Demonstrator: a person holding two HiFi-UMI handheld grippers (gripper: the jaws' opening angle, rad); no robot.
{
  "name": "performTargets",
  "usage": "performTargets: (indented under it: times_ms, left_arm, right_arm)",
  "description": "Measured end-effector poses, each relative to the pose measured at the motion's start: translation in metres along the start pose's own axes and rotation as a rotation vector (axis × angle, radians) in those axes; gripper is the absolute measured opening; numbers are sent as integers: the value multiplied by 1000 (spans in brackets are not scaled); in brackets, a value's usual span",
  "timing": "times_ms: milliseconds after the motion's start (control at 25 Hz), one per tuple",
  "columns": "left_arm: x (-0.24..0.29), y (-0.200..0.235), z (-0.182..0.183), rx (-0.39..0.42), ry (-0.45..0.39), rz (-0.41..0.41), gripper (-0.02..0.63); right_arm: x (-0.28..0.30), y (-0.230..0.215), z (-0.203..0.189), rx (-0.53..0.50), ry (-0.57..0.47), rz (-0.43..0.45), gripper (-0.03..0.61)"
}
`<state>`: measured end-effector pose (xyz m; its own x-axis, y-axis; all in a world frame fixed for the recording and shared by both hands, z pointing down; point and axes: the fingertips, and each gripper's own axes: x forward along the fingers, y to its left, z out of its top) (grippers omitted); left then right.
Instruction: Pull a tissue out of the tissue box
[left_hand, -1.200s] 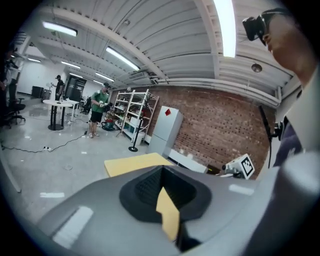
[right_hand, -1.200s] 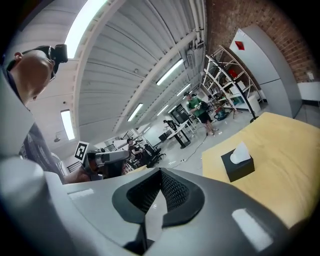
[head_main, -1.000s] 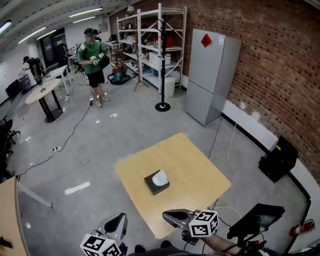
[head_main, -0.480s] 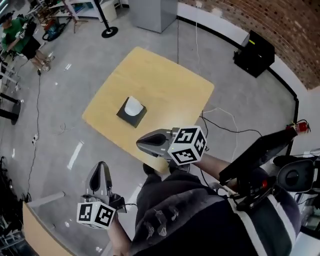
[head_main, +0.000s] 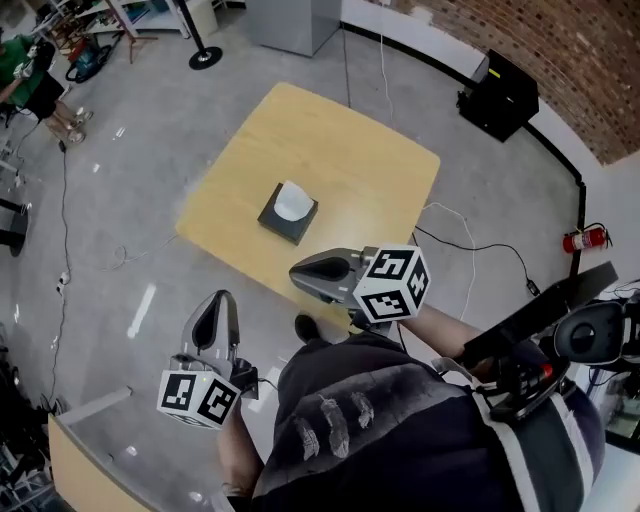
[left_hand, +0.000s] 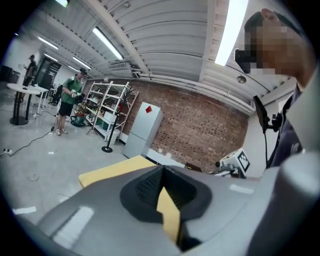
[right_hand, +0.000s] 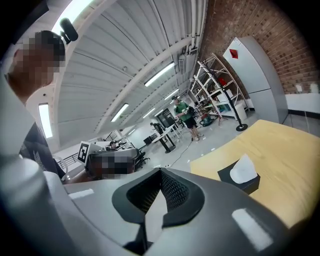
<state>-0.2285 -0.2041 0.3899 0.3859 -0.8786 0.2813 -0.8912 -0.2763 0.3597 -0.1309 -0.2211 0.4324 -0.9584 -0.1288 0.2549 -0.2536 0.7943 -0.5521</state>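
Note:
A black tissue box stands near the middle of the yellow table, with a white tissue sticking up from its top. My right gripper is shut and empty. It hovers over the table's near edge, a short way from the box. The left gripper hangs over the floor, off the table's near corner, jaws together with nothing held. In the right gripper view the box and tissue lie ahead to the right of the jaws. The left gripper view shows the jaws and a table corner.
A grey fridge and a stand's round base are beyond the table. A black box sits by the brick wall, a fire extinguisher at right. Cables trail on the floor. A person in green stands far left.
The head view has tipped down, so my body now fills the bottom. Both grippers have moved forward toward the table. The tissue box has stayed put.

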Motion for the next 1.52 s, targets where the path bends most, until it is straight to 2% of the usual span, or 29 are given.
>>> performTargets:
  times_ms: [280, 680, 880, 1040, 1160, 1200, 1240, 1320, 1520]
  left_arm:
    - [23, 10, -7, -13, 2, -103, -2]
    - [36, 38, -6, -46, 40, -202, -2]
    - [54, 31, -13, -44, 54, -226, -2]
    - [58, 21, -18, -29, 70, -226, -2]
    - [52, 30, -19, -45, 88, -208, -2]
    - [51, 34, -19, -49, 97, -202, -2]
    - [52, 37, -20, -48, 106, -197, -2]
    - [56, 38, -22, -41, 119, -185, -2]
    - [66, 33, -28, -54, 132, -152, -2]
  right_arm:
    - [4, -10, 2, -5, -6, -87, -8]
    - [14, -17, 10, -29, 29, -226, -8]
    - [3, -28, 1, -33, 25, -251, -8]
    - [0, -34, -10, -17, 34, -239, -6]
    - [12, -43, -12, -4, 35, -221, -6]
    - [17, -50, -11, -4, 35, -221, -3]
    - [20, -60, -8, -10, 39, -225, 45]
    - [22, -85, -3, -31, 60, -244, 87]
    - [11, -143, 2, -91, 145, -314, 103]
